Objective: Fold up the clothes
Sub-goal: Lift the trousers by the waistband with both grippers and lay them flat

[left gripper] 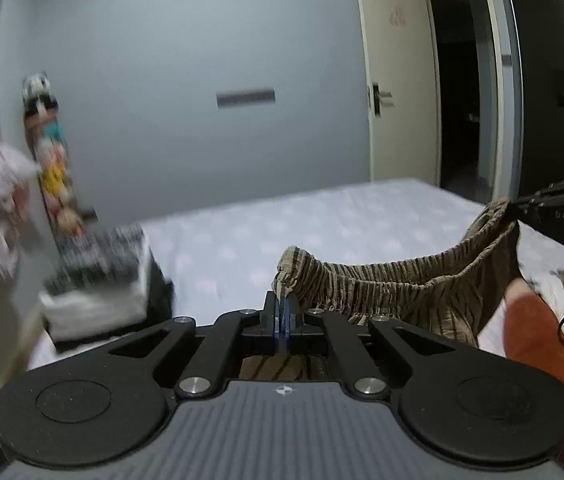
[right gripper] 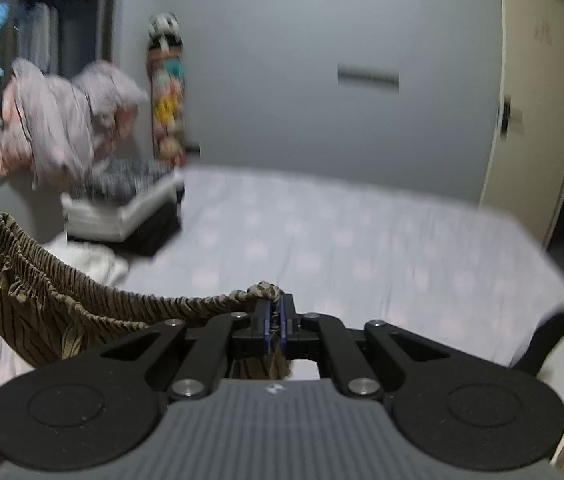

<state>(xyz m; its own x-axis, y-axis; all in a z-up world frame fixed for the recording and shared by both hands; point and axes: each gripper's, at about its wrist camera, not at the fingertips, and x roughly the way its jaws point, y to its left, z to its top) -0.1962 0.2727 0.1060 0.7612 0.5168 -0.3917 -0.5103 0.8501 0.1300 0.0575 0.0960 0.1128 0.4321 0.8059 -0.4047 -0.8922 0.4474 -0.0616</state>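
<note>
Holding up the striped shorts (left gripper: 421,280) by the stretchy waistband, we have them hanging in the air over the bed (left gripper: 282,224). Our left gripper (left gripper: 282,304) is pinched tight on one end of the waistband. Our right gripper (right gripper: 276,308) is pinched tight on the other end. The band sags between the two, and the brown cloth hangs down below it, in front of our orange sleeve (left gripper: 541,340).

We think this is the start of the fold: lift the shorts and spread them, then lay them flat on the bed.

Things could go wrong from here. Each gripper holds only a small bunch of the band, so a quick pull could make the cloth slip out, and the shorts would drop in a heap. If we do not pull the two ends apart, the shorts could land crumpled. If one end is lower than the other, they could land twisted.

Farther off, at the far left corner of the bed, sits a black and white box (right gripper: 122,200). A pile of pale clothes (right gripper: 66,120) is behind it. We should lay the shorts down away from those.
</note>
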